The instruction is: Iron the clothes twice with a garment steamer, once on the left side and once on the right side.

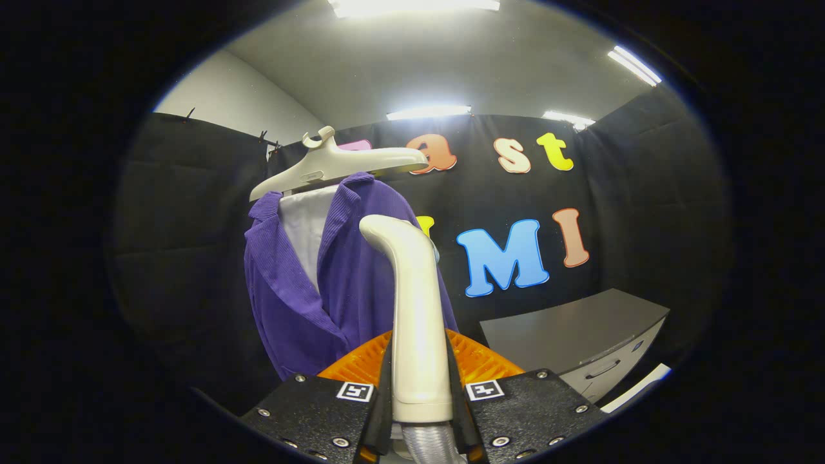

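Hanging: one purple corduroy jacket (335, 290) on one cream plastic hanger (335, 164). Gripper (419, 393) pinching one cream steamer wand (412, 303), fingers narrowly parted.

steamer handle (417, 322) between gripper (419, 386) fingers

Open room right of jacket (335, 283)

Gripper (419, 386) upright, both fingers (384, 386) clamped on the steamer handle (416, 309) standing between them.
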The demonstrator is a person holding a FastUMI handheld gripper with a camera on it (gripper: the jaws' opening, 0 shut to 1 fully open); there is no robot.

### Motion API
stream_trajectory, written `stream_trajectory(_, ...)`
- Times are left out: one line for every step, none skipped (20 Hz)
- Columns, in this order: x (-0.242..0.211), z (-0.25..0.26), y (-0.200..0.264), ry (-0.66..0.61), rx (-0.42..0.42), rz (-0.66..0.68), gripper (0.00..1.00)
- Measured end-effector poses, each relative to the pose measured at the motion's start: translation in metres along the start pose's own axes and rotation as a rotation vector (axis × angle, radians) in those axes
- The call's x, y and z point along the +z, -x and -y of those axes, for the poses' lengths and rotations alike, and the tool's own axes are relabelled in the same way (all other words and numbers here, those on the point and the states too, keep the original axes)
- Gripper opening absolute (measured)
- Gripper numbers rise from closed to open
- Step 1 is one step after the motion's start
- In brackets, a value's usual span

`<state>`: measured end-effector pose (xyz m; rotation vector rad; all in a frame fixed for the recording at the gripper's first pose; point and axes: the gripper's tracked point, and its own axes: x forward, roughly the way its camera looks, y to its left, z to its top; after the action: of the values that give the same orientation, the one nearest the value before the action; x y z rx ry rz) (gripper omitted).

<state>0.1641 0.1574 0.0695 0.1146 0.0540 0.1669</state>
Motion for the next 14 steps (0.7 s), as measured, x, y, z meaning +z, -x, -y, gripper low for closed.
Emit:
stream_trajectory(0.002, -0.002, -0.002, 0.014, -0.008, 0.005, 0.37)
stream_trajectory(0.0, -0.002, -0.003, 0.025, -0.019, 0.006, 0.37)
stream_trajectory(-0.001, -0.004, -0.004, 0.031, -0.025, 0.006, 0.38)
stream_trajectory(-0.004, -0.006, -0.003, 0.035, -0.025, 0.005, 0.38)
stream_trajectory(-0.006, -0.008, -0.002, 0.037, -0.023, 0.008, 0.38)
stream_trajectory(-0.011, -0.009, -0.002, 0.044, -0.024, 0.002, 0.38)
stream_trajectory(-0.018, -0.008, -0.001, 0.051, -0.025, -0.01, 0.38)
stream_trajectory(-0.024, -0.009, 0.0, 0.056, -0.025, -0.021, 0.38)
stream_trajectory(-0.03, -0.009, 0.001, 0.06, -0.025, -0.028, 0.38)
stream_trajectory(-0.037, -0.009, 0.003, 0.063, -0.025, -0.039, 0.38)
stream_trajectory(-0.045, -0.009, 0.005, 0.063, -0.025, -0.052, 0.38)
stream_trajectory(-0.053, -0.009, 0.008, 0.057, -0.023, -0.054, 0.38)
stream_trajectory(-0.064, -0.008, 0.01, 0.063, -0.025, -0.065, 0.38)
stream_trajectory(-0.077, -0.006, 0.01, 0.076, -0.03, -0.082, 0.38)
